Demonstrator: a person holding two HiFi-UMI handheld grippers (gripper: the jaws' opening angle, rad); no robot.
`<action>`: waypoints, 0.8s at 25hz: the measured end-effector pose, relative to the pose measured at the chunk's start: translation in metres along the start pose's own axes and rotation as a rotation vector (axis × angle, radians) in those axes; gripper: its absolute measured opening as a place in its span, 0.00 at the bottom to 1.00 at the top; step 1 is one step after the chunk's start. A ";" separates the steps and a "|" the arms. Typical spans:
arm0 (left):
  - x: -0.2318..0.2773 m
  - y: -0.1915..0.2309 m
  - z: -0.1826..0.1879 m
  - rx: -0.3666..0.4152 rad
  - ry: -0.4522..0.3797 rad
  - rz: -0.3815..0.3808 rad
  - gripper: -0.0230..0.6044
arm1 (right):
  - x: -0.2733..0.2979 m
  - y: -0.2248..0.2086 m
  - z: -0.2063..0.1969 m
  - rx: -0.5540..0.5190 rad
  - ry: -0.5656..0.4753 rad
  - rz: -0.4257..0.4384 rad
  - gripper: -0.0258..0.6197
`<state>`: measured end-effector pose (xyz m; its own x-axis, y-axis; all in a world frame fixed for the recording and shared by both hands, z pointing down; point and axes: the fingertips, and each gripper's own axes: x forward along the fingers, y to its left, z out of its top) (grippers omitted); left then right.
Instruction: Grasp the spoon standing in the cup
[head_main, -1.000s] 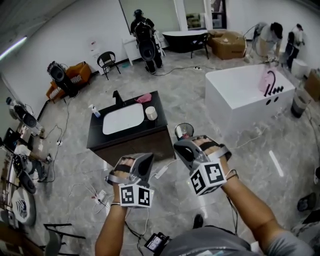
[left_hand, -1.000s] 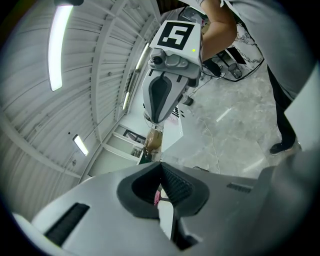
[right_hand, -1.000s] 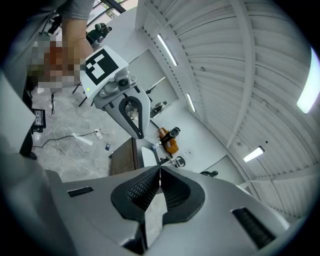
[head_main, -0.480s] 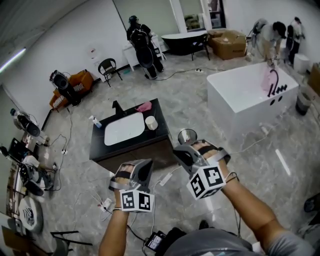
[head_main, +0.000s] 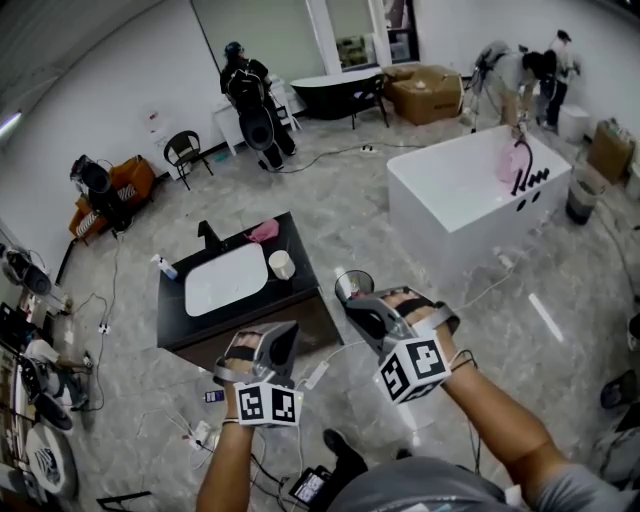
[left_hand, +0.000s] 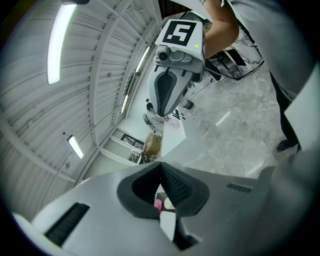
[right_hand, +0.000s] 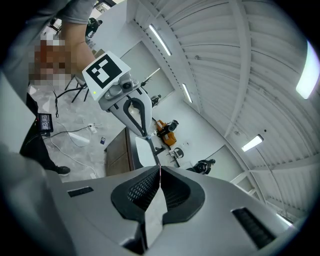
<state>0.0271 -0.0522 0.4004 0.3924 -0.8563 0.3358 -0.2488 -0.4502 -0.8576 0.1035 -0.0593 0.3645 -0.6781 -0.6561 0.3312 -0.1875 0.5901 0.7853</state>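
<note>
Jaws of right gripper (right_hand: 160, 169) meet, unclear from overhead.

White bathtub (head_main: 450, 235), black sink vanity (head_main: 183, 322)

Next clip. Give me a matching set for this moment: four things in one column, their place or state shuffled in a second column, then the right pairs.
Things
1. cup
2. pink cloth
3. spray bottle
4. right gripper

Places or states
A. at the far left corner of the counter, as the head view shows it
B. jaws together, nothing held
C. on the counter, just right of the white basin
D. at the counter's far edge, behind the basin

Pairs: 1-C, 2-D, 3-A, 4-B
</note>
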 end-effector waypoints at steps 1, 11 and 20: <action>0.004 0.004 -0.002 0.000 -0.013 0.000 0.04 | 0.004 -0.003 -0.001 0.002 0.011 -0.004 0.09; 0.031 0.040 -0.053 -0.005 -0.065 -0.007 0.04 | 0.065 -0.017 0.010 0.021 0.051 -0.005 0.09; 0.064 0.067 -0.106 -0.025 -0.072 -0.026 0.04 | 0.116 -0.035 -0.003 0.060 0.100 -0.009 0.09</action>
<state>-0.0580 -0.1638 0.4059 0.4619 -0.8240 0.3282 -0.2590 -0.4792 -0.8386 0.0333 -0.1574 0.3768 -0.6025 -0.7035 0.3769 -0.2375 0.6089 0.7569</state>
